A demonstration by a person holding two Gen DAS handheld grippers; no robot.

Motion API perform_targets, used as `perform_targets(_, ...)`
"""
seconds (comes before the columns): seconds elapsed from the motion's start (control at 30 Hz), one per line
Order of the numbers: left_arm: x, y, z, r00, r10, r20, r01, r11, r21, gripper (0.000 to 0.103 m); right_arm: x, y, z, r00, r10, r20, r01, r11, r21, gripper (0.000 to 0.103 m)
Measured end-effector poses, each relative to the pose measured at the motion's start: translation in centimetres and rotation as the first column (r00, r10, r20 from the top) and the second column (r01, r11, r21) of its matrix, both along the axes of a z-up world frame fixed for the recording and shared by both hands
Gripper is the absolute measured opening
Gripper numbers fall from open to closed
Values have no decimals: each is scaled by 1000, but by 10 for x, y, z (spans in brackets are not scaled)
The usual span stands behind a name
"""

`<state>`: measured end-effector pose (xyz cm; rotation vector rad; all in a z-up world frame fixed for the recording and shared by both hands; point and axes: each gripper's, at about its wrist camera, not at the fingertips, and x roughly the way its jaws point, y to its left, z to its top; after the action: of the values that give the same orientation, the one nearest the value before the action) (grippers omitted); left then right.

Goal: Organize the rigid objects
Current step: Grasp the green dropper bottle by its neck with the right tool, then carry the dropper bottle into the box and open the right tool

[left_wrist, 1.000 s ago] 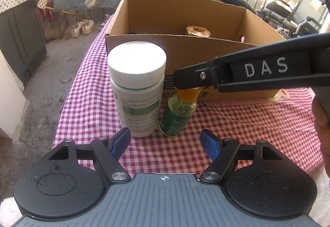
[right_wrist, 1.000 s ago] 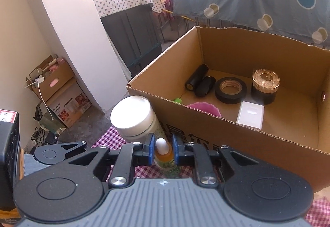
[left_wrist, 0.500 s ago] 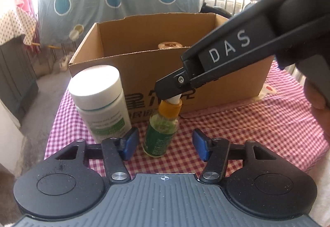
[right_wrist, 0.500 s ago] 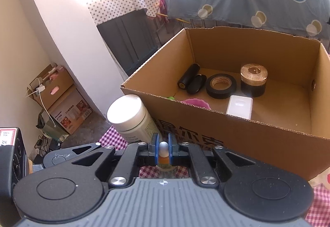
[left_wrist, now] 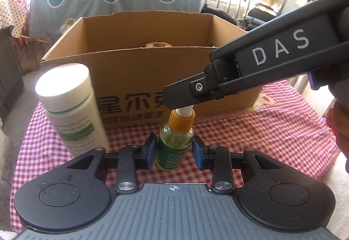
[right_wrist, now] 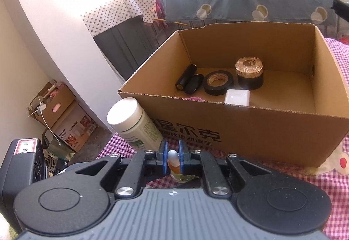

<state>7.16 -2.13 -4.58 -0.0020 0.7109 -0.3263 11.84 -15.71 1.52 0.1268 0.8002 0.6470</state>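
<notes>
A small green dropper bottle (left_wrist: 173, 148) with an orange collar and white tip stands on the checked cloth in front of the cardboard box (left_wrist: 141, 78). My right gripper (right_wrist: 173, 157) is shut on the bottle's white tip (right_wrist: 173, 156); in the left wrist view its black finger (left_wrist: 185, 96) reaches in from the right over the tip. My left gripper (left_wrist: 173, 151) is low at the bottle's body, its jaws closing with the bottle between them. The left pad is at the glass and a thin gap shows at the right pad.
A white-capped jar (left_wrist: 69, 109) stands just left of the bottle, close to my left finger. The box (right_wrist: 261, 131) holds a black tape roll (right_wrist: 218, 83), a gold-lidded jar (right_wrist: 249, 74), a white cube (right_wrist: 236, 97) and black cylinders (right_wrist: 188, 80). Checked cloth (left_wrist: 261, 135) covers the table.
My left gripper has come forward onto the bottle and its jaws have narrowed from wide to almost the bottle's width. The right gripper has stayed shut on the tip.
</notes>
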Motion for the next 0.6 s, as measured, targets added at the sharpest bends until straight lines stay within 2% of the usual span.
perform_targets(0.07, -2, -3, -1, 1000, -12, 9, 12, 1000, 5, 34, -3, -2, -1, 1000, -12, 13, 12, 1000, -8, 13)
perform_targets(0.13, -2, -3, -1, 1000, -15, 15, 15, 1000, 9, 34, -4, -3, -3, 999, -36, 14, 36, 999, -13, 19)
perform_targets(0.2, 0, -2, -3, 1000, -16, 6, 16, 1000, -3, 33, -2, -3, -9, 998, -64, -5, 64, 998, -18, 35)
perform_targets(0.23, 1, -2, -4, 1000, -18, 2, 18, 1000, -6, 33, -2, -3, -12, 997, -71, -13, 71, 997, -15, 38)
perform_targets(0.47, 3, -7, -6, 999, -38, 6, 38, 999, 28, 33, 2, -6, -24, 997, -78, -29, 79, 997, 25, 38)
perform_targets(0.6, 6, -7, -7, 999, -42, -1, 42, 999, 31, 34, 4, -7, -23, 998, -62, -27, 63, 997, 38, 31)
